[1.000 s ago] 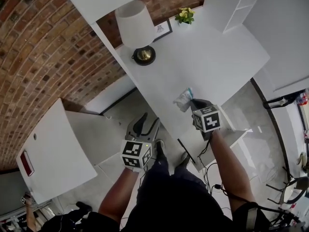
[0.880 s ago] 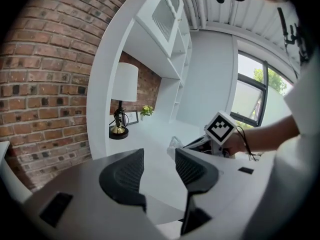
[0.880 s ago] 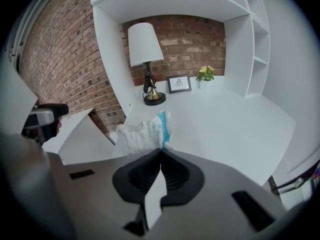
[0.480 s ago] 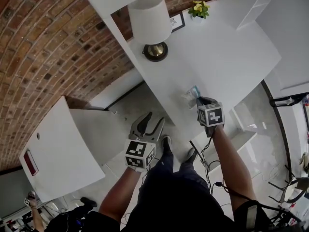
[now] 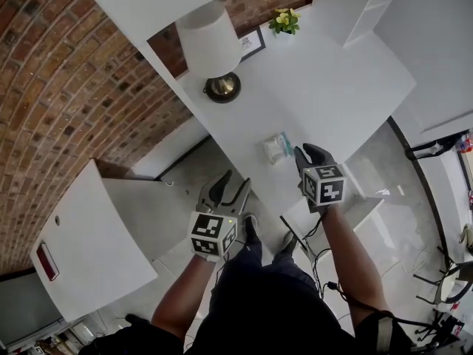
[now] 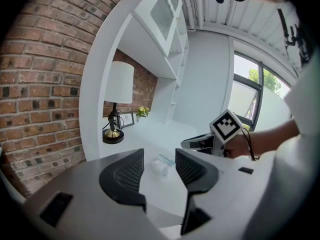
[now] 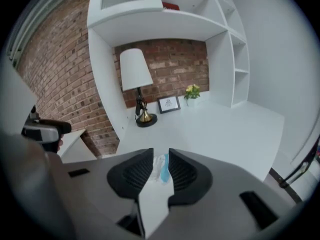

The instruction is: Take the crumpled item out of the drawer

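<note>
Task thing: a crumpled wrapper [image 5: 278,147], white with a bit of blue.
Where it is: it is lying on the white tabletop [image 5: 332,80], near the front left corner. It is well apart from the lamp [image 5: 211,46] at the back edge. It is not inside any drawer.
Right tongs [image 5: 308,152]: they are spread a little and nothing is pinched. In the head view they are just beside the wrapper, not touching it. In the right gripper view the wrapper is seen through the small gap, lying past the tips.
Left tongs [image 5: 230,187]: they are spread wide and nothing is held. They are off the tabletop, out past its left edge and lower down.
How far along: the wrapper is already out on top, which is what the task wants. Whether it was ever in a drawer cannot be told from here.
How it will handle: it is judged to be very light, soft and crinkly. It would be squashed flat by a hard squeeze. It may be slippery and could slide away if pushed.
Where to take hold: a bunched-up fold near the middle is best, with both tips close to the tabletop. A thin loose edge could slip out.
</note>
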Demonstrator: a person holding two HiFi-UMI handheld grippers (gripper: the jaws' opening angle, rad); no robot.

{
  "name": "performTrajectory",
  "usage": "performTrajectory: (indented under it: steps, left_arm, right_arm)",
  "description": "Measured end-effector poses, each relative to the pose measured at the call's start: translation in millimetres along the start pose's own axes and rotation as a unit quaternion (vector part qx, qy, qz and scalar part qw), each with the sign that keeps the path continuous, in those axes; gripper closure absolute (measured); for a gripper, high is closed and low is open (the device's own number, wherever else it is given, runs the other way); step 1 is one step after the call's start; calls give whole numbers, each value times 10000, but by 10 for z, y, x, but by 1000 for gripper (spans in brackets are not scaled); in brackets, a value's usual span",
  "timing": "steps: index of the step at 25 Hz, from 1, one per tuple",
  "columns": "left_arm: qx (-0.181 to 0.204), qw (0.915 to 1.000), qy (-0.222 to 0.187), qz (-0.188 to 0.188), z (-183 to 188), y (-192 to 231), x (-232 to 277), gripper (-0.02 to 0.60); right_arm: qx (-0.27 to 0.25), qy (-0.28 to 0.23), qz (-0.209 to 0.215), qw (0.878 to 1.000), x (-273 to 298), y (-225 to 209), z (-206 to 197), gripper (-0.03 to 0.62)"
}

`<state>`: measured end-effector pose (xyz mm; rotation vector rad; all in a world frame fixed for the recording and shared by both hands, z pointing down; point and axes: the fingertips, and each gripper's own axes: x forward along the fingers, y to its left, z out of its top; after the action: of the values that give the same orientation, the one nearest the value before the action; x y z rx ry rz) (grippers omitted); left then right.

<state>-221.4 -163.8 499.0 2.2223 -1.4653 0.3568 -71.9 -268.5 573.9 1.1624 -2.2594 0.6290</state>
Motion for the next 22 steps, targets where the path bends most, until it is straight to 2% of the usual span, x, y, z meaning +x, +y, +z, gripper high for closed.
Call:
performTrajectory:
  steps: [4,10,17,22]
  left_arm:
    - [94,9998,-171,-40,194,-219,20,388]
    - [304,9980,-550,-109,581,-637,28,388]
    - [429,9929,-1060,-321,1134,-1158,-49,390]
    - [511,9864,-1486,-478,1540,-1451,-230,402]
  right_arm:
    - [-84,-738,-74,9972,-468,-15,350,503]
    - [-334,-1562,-205,9870,-1249,-51,741,517]
    - [-748,-2434,-657,9648,-2090,-177,1153,545]
    - [-824,-2915,-787,9498,-2575,-146,1357,560]
